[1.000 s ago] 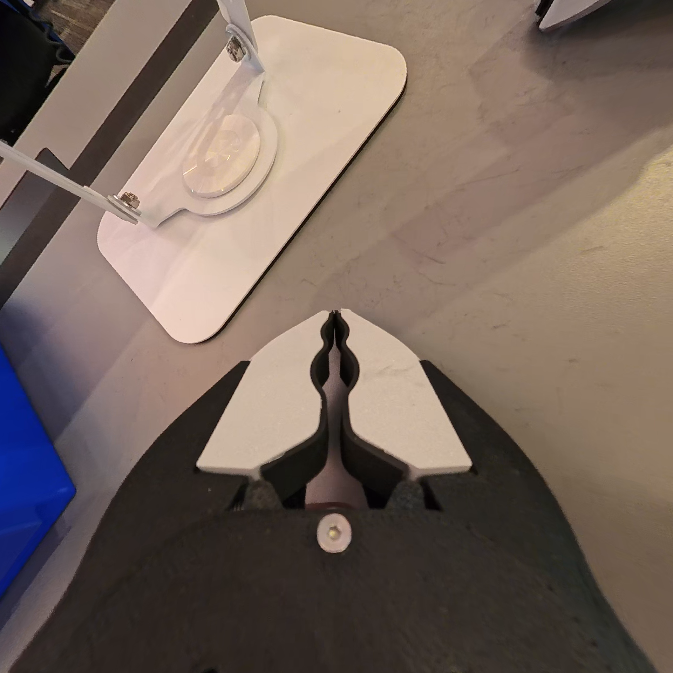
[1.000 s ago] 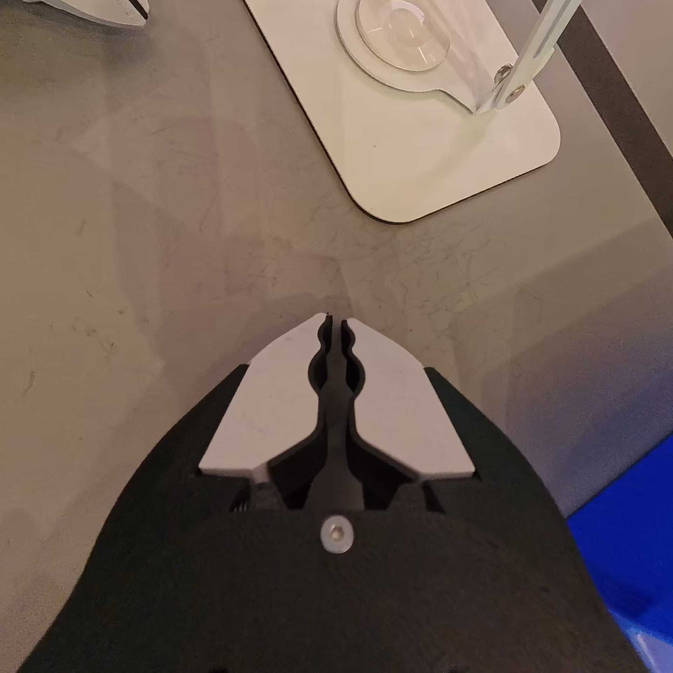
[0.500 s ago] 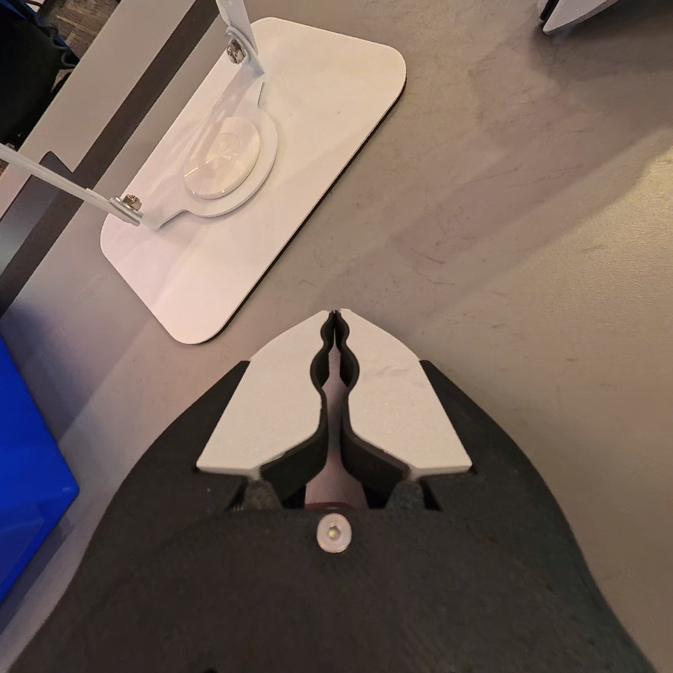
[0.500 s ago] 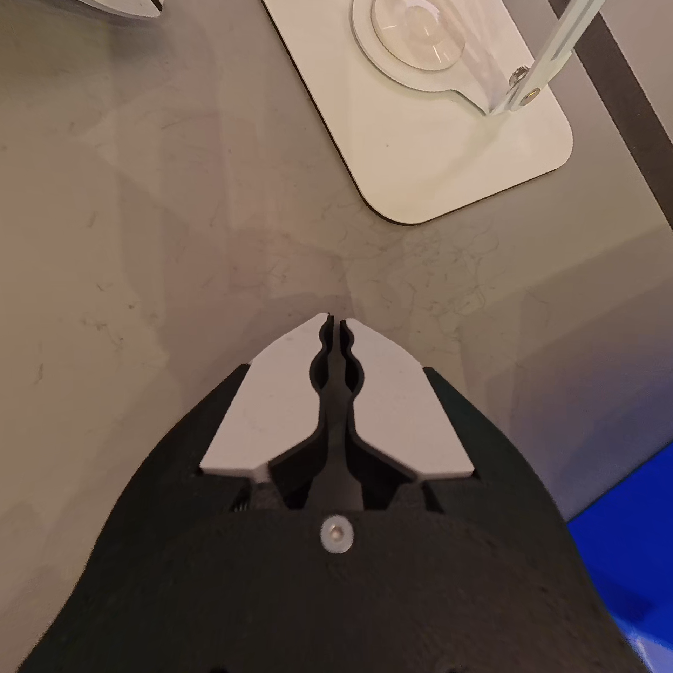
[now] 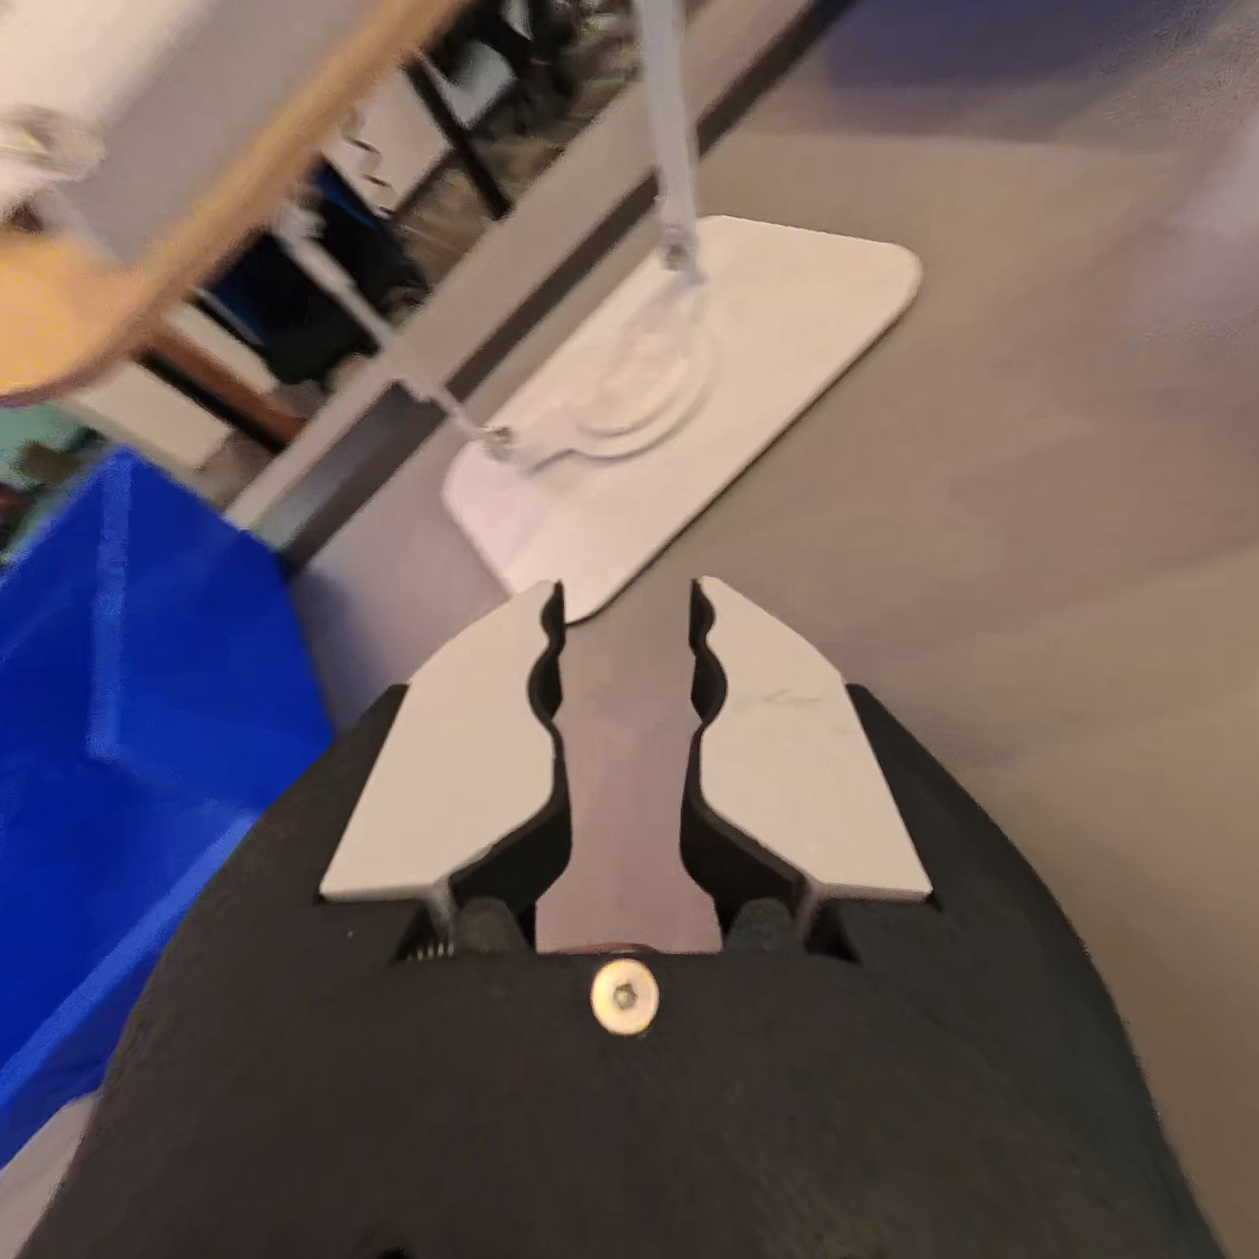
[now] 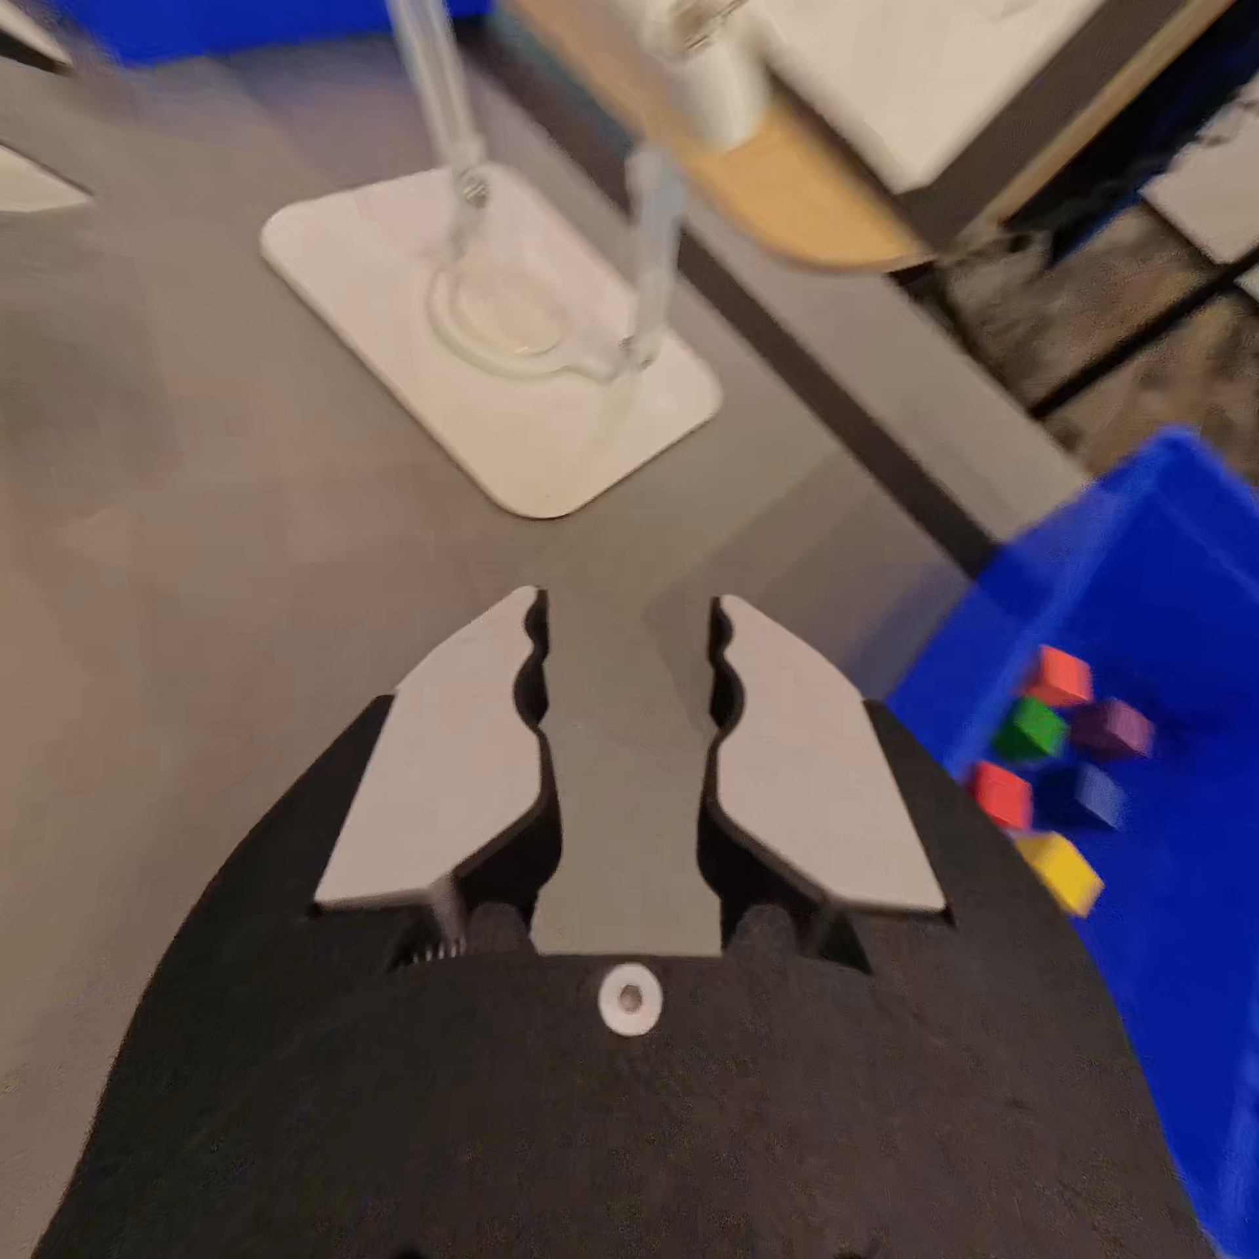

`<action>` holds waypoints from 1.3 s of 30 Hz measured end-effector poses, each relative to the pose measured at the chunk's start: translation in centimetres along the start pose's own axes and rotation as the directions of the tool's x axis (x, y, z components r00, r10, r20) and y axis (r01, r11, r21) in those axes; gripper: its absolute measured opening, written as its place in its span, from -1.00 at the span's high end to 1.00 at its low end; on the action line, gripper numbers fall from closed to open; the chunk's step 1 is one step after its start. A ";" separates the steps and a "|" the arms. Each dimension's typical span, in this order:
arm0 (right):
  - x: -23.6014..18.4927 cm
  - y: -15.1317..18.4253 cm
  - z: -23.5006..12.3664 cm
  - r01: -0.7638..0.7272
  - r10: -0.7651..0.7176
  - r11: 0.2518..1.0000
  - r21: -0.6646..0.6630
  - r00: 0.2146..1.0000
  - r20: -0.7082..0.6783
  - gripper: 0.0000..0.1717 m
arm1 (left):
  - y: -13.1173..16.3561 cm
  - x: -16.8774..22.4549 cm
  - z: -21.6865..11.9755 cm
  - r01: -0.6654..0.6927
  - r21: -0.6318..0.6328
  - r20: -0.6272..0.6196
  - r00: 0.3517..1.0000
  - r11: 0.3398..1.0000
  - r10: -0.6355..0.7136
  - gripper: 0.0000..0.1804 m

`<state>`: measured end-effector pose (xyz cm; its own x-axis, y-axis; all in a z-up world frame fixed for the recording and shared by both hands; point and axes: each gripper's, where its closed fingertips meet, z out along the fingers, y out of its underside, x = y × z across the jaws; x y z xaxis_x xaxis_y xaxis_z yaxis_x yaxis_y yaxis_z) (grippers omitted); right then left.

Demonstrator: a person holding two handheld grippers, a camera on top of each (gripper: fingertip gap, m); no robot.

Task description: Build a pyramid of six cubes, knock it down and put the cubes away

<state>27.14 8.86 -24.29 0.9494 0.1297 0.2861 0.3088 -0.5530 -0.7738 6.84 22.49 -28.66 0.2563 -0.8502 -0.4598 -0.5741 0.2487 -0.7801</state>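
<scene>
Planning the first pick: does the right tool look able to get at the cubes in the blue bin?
Probably yes: the right tool is open and empty, and the cubes lie uncovered in the open-topped blue bin beside it.

Right of the jaws, a blue bin (image 6: 1158, 579) holds two red, green, purple, dark blue and yellow cubes (image 6: 1035, 729). Ahead: white plate (image 6: 545, 422), grey surface (image 6: 170, 545).

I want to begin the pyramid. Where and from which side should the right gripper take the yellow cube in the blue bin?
Probably from above: the yellow cube lies low inside the blue bin, whose walls block a sideways approach. Close the open, empty right gripper on two opposite flat side faces. The cube sits apart from the other cubes, leaving finger room.
</scene>
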 end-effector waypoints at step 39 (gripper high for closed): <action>25.1 19.0 -5.9 -0.585 0.543 0.809 -0.060 0.782 -0.306 0.93 | 19.9 -29.0 -3.7 0.750 0.048 0.303 0.618 0.660 -0.725 0.97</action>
<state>56.47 -3.22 -28.46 0.8925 -0.4504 -0.0236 -0.3091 -0.5728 -0.7592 -14.84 50.35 -29.28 0.8103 -0.5657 0.1529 -0.1494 -0.4517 -0.8796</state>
